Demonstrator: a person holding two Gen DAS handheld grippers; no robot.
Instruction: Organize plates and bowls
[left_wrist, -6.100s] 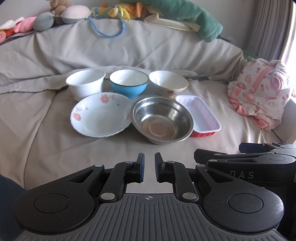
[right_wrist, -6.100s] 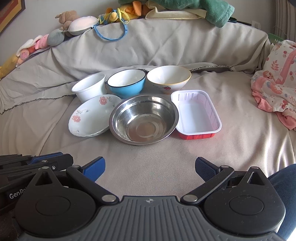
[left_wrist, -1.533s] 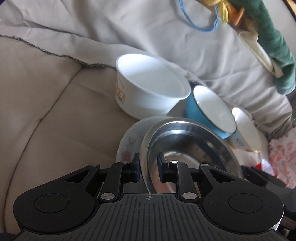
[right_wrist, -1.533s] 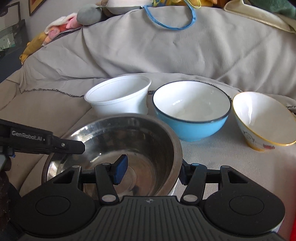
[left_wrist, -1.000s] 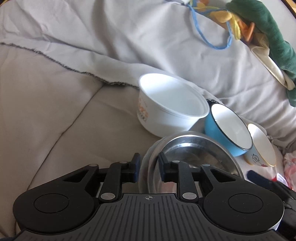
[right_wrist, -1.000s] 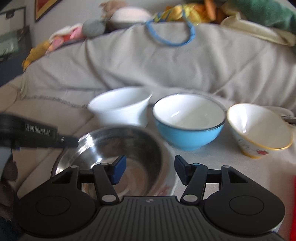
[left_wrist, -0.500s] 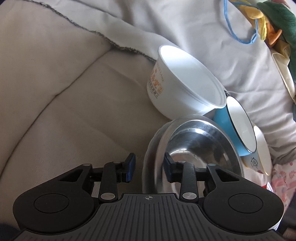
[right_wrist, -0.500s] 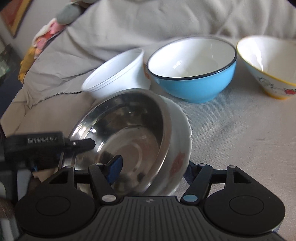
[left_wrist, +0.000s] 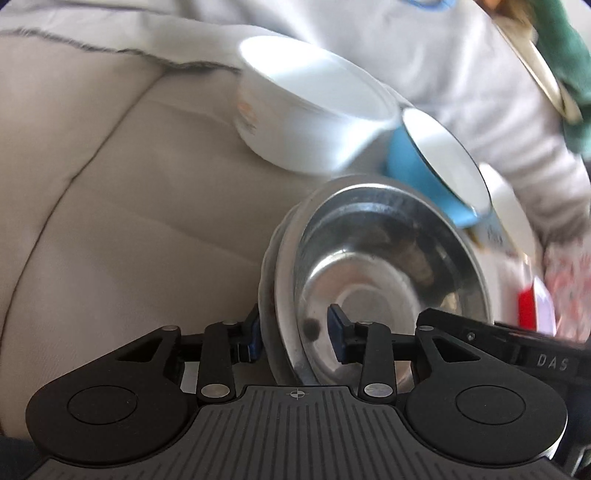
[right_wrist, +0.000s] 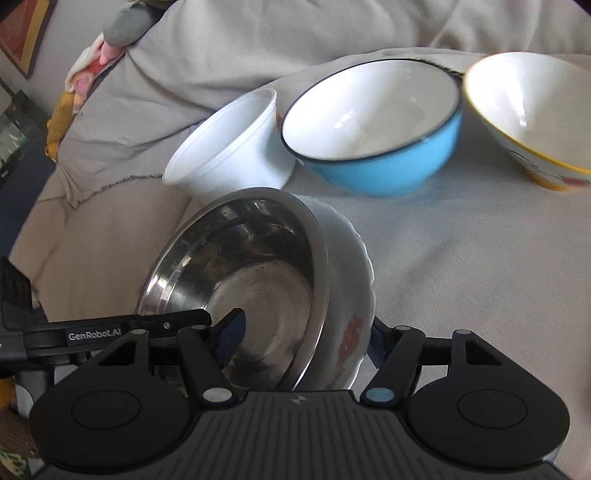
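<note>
A steel bowl sits nested in the white floral plate. My left gripper is open, its fingers either side of the stack's left rim. My right gripper is open and straddles the stack's right rim, one finger inside the steel bowl, the other outside the plate. Behind stand a white plastic bowl, a blue bowl and a yellow-rimmed bowl.
Everything rests on a beige cloth-covered couch. A red and white tray lies at the right edge of the left wrist view. Soft toys lie on the backrest at the upper left.
The left gripper's jaws have opened wider around the rim of the stack. The right gripper has moved closer in over the rim. Both views have shifted and blurred.
</note>
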